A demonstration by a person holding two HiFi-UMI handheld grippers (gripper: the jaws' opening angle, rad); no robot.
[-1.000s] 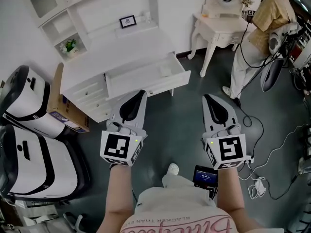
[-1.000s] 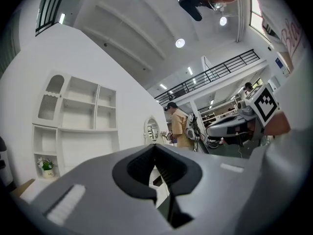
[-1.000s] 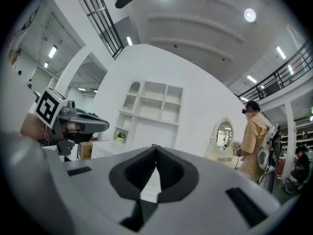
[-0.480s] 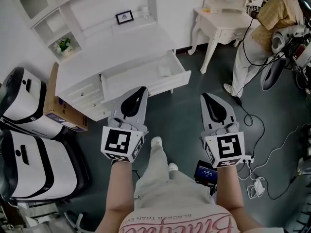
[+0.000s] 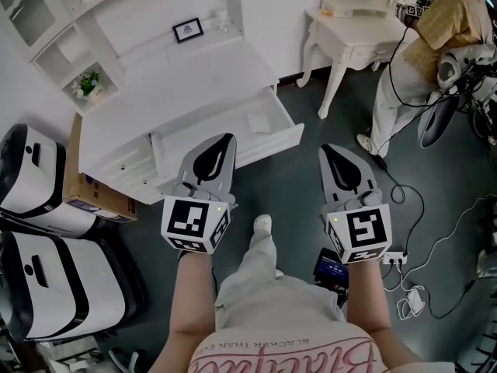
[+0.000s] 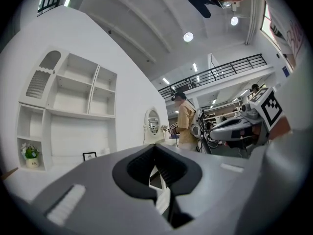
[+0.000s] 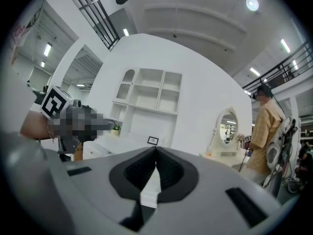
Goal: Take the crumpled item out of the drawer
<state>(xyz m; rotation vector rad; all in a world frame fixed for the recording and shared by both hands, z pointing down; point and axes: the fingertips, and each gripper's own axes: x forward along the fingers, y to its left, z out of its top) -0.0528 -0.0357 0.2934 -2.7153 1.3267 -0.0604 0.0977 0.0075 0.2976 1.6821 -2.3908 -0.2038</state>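
The white desk's drawer [image 5: 278, 139] stands pulled open, and a small crumpled white item [image 5: 258, 122] lies in its right half. My left gripper [image 5: 227, 137] hangs shut and empty in front of the drawer, its tip over the front edge. My right gripper [image 5: 324, 149] is also shut and empty, to the right of the drawer above the dark floor. In the left gripper view the jaws [image 6: 155, 145] meet at the tip with nothing between them. The right gripper view shows its jaws [image 7: 155, 148] closed the same way, pointing toward the desk.
The desk top carries a small picture frame [image 5: 188, 29]; a potted plant [image 5: 88, 82] sits in a shelf. A cardboard box [image 5: 85, 196] and white-and-black machines [image 5: 35, 177] stand left. A white dressing table [image 5: 349, 41], a person in yellow [image 5: 435, 37] and floor cables [image 5: 419, 286] are right.
The person has stepped forward, one leg now out in front. Desk and drawer sit closer beneath both grippers, which stay shut and empty.
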